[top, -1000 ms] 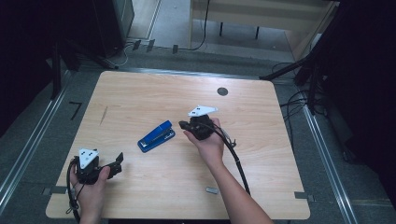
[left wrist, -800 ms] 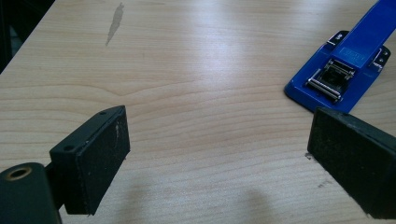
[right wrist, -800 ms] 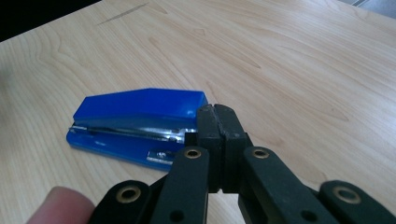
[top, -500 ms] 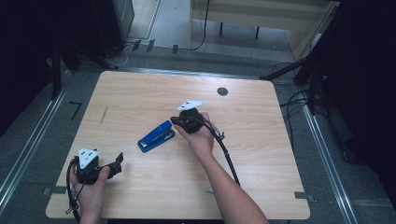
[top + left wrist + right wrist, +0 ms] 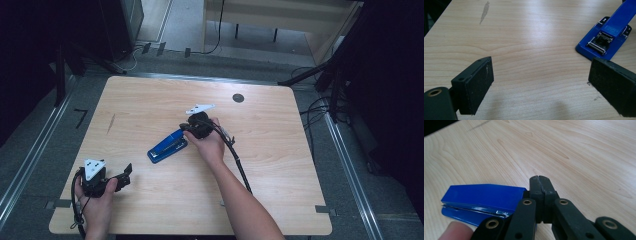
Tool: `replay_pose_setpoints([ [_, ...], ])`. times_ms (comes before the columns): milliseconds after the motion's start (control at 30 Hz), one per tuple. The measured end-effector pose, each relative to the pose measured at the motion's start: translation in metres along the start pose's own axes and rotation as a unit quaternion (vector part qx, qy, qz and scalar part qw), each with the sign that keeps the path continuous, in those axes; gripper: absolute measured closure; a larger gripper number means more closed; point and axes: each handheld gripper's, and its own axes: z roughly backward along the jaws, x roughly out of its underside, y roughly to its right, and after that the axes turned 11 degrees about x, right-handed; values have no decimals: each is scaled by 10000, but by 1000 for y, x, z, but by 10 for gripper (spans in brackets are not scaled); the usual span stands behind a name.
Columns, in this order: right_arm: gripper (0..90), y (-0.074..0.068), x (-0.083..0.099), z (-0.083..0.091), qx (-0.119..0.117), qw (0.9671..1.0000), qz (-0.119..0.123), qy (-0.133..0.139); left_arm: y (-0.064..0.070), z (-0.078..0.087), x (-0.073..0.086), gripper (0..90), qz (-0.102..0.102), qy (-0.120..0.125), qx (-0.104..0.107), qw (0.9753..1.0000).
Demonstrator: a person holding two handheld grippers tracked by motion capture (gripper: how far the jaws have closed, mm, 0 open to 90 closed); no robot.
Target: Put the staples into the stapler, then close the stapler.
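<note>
Currently my right gripper (image 5: 541, 185) has its jaws pressed together, empty, blue stapler (image 5: 480, 200) touching its left side. Left gripper (image 5: 546, 82) gapes wide over bare table (image 5: 529, 37), stapler ahead-right.

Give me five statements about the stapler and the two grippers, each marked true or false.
1. The stapler is blue. True.
2. The left gripper has its jaws shut. False: they stand wide apart.
3. The right gripper has its jaws pressed together. True.
4. The stapler stands on end. False: it lies flat on the table.
5. The left gripper holds the stapler. False: it rests apart, near the table's front corner.
</note>
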Motion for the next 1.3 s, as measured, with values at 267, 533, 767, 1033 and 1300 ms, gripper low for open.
replay_pose_setpoints([
  [267, 900, 2, 1, 0, -80, 10000, -6, 8, 0, 0, 0, 63, 5, 8, 10, 10000],
  [533, 900, -1, 7, 6, -231, 9993, 281, -56, 0, 0, 0, 63, -20, 11, 18, 10000],
  [767, 900, -5, 16, 17, -366, 9984, 428, -69, 0, -1, 0, 64, -16, 18, 23, 10000],
  [1033, 900, -9, 20, 25, -425, 9977, 524, 45, 1, -1, 0, 63, -38, 6, 10, 10000],
  [1300, 900, -10, 10, 15, -316, 9987, 348, 200, 0, 0, 0, 64, -15, 5, 33, 10000],
])
